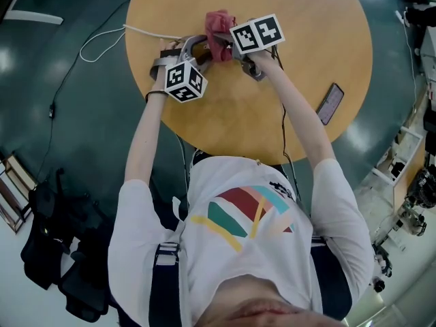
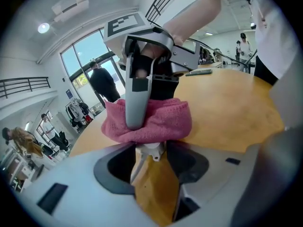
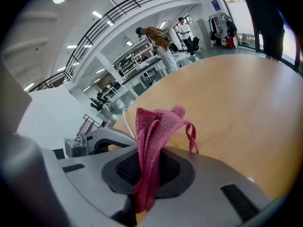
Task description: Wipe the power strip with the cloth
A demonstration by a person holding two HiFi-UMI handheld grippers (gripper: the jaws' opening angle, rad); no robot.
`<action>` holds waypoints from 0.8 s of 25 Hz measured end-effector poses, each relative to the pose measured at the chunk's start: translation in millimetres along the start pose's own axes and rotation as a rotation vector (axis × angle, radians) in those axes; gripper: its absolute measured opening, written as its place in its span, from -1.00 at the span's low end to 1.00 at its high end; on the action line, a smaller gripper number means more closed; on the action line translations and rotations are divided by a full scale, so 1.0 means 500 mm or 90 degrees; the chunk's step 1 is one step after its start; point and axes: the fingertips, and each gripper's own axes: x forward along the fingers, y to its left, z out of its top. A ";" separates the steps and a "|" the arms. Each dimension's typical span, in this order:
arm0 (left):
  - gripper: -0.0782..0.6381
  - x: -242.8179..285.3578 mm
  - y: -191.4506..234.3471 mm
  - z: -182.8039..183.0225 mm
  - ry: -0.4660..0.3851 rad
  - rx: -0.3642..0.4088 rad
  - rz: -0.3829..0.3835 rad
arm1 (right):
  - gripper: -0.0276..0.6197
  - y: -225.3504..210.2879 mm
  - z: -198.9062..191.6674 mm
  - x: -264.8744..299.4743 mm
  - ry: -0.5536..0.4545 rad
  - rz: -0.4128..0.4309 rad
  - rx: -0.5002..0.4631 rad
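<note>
A pink cloth (image 1: 218,24) lies bunched at the far side of the round wooden table (image 1: 306,39). My right gripper (image 1: 223,45) is shut on the cloth (image 3: 154,126), which stands up folded between its jaws. In the left gripper view the cloth (image 2: 165,122) drapes over a small white piece of the power strip (image 2: 150,150), and a right-gripper finger (image 2: 135,103) presses down on it. My left gripper (image 2: 150,156) is shut on that white piece. Most of the power strip is hidden under the cloth and grippers. Its white cable (image 1: 146,31) runs off to the left.
A dark phone (image 1: 330,103) lies near the table's right edge. The white cable loops down off the table's left edge (image 1: 95,46). Black bags (image 1: 61,251) sit on the floor at lower left. Several people stand in the hall beyond the table.
</note>
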 end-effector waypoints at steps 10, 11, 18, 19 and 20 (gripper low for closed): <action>-0.09 -0.003 0.003 -0.005 -0.005 -0.004 -0.007 | -0.80 -0.061 -0.028 -0.057 0.006 -0.069 -0.031; -0.10 -0.001 0.002 -0.006 -0.003 -0.009 -0.009 | -0.79 -0.076 -0.035 -0.069 0.005 -0.075 -0.027; -0.19 -0.001 0.005 -0.012 -0.002 -0.055 -0.036 | -0.79 -0.167 -0.076 -0.155 -0.004 -0.129 0.001; -0.19 0.000 0.005 -0.011 -0.001 -0.051 -0.037 | -0.79 -0.179 -0.079 -0.166 -0.006 -0.136 0.005; -0.19 -0.001 0.006 -0.010 0.002 -0.043 -0.035 | -0.79 -0.188 -0.081 -0.175 -0.008 -0.141 0.010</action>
